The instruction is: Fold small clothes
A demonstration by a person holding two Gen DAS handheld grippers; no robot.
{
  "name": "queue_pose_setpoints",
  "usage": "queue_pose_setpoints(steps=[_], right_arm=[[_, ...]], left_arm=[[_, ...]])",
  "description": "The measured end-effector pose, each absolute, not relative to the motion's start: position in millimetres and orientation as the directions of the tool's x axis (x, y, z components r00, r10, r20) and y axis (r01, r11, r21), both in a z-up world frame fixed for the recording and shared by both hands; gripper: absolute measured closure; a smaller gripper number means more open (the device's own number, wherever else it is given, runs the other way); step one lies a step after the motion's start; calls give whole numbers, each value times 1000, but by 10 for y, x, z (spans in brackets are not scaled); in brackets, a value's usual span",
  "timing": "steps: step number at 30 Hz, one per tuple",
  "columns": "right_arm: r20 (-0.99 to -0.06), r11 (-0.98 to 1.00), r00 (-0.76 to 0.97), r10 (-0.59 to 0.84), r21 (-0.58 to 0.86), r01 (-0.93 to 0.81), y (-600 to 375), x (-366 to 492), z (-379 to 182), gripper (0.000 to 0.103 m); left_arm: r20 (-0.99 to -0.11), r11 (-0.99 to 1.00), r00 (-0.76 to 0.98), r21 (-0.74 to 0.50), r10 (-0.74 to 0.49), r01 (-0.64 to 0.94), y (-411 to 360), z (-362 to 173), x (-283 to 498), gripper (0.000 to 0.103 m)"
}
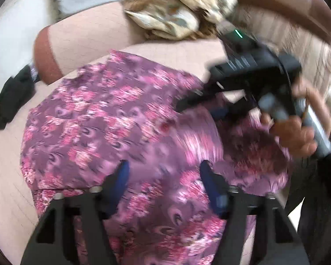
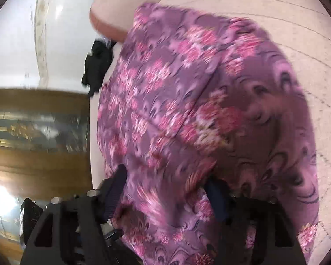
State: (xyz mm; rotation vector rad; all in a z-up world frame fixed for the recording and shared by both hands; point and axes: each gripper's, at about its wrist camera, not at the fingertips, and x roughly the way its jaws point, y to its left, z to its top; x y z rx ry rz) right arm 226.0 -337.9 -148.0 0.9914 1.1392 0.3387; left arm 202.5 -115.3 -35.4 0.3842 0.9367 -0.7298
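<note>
Your purple floral garment [image 1: 112,119] lies spread on the pale cushion [image 1: 8,176], covering most of it. In the left wrist view its long axis runs from the near edge under your left gripper [image 1: 164,173] up and away toward the cushion's far end; motion blur hides which end is the neck or hem.

Your left gripper's jaws stand spread above the cloth, nothing pinched between them. Your right gripper [image 2: 167,181] also has its jaws apart, with a fold of the garment [image 2: 205,92] lying between the fingers; blur keeps you from telling whether the pads touch it. In the left view your right hand [image 1: 298,132] holds that gripper over the garment's right side.

Around it: one crumpled tan patterned cloth [image 1: 176,8] at the cushion's far end, well apart from the garment, and one black cloth [image 1: 8,101] off the left edge. Nothing lies on the garment.
</note>
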Motion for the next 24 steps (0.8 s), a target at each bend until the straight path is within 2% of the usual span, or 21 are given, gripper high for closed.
queue_pose_setpoints(steps=[1, 2, 3, 4, 5, 6, 9, 12, 13, 14, 16, 20, 21, 22, 23, 24], right_arm=[[-616, 570, 427, 662, 784, 247, -3389, 2269, -1467, 30], [-634, 591, 424, 647, 768, 248, -3368, 2286, -1463, 40], [-656, 617, 413, 632, 748, 245, -3326, 2325, -1442, 54], [-687, 657, 386, 616, 718, 231, -3232, 2347, -1439, 63], [-708, 683, 367, 603, 696, 221, -3167, 2400, -1450, 83], [-733, 713, 353, 582, 668, 213, -3112, 2399, -1428, 97], [-762, 773, 372, 530, 614, 157, -3078, 2349, -1120, 97], [-774, 834, 433, 462, 546, 86, -3029, 2280, -864, 97], [-812, 870, 415, 411, 486, 88, -2991, 2287, -912, 97], [-847, 885, 362, 389, 452, 106, -2979, 2311, -1054, 97], [-851, 859, 293, 435, 490, 150, -3054, 2344, -1241, 97], [-753, 795, 419, 507, 597, 112, -3175, 2355, -1068, 94], [-737, 789, 441, 512, 607, 98, -3179, 2350, -1050, 77], [-721, 780, 457, 520, 620, 91, -3190, 2347, -1037, 67], [-712, 777, 488, 505, 621, 102, -3217, 2321, -1011, 59], [-706, 793, 542, 456, 599, 113, -3255, 2277, -904, 58]], left_arm=[[-832, 723, 387, -23, -396, 690, -1090, -335, 2095, 34], [-835, 761, 387, -56, -391, 647, -976, -331, 2240, 34], [-837, 786, 391, -73, -383, 615, -908, -331, 2323, 34], [-842, 836, 402, -100, -361, 540, -766, -347, 2480, 34], [-845, 864, 407, -118, -346, 490, -669, -364, 2593, 34], [-848, 889, 412, -138, -333, 436, -559, -384, 2702, 34], [-856, 963, 452, -174, -250, 204, -101, -454, 3002, 34], [-895, 998, 442, -63, -56, -1, 234, -611, 3211, 33], [-906, 994, 420, -83, -46, -70, 386, -674, 3278, 33], [-911, 988, 407, -117, -65, -103, 471, -701, 3316, 33], [-914, 952, 375, -238, -153, -191, 720, -751, 3371, 33], [-900, 917, 386, -312, -203, -248, 893, -711, 3370, 33], [-898, 912, 385, -323, -212, -253, 911, -709, 3376, 33], [-896, 904, 385, -338, -224, -261, 931, -708, 3366, 33], [-891, 892, 385, -361, -242, -273, 966, -712, 3367, 33], [-883, 872, 384, -393, -270, -291, 1022, -707, 3370, 33]])
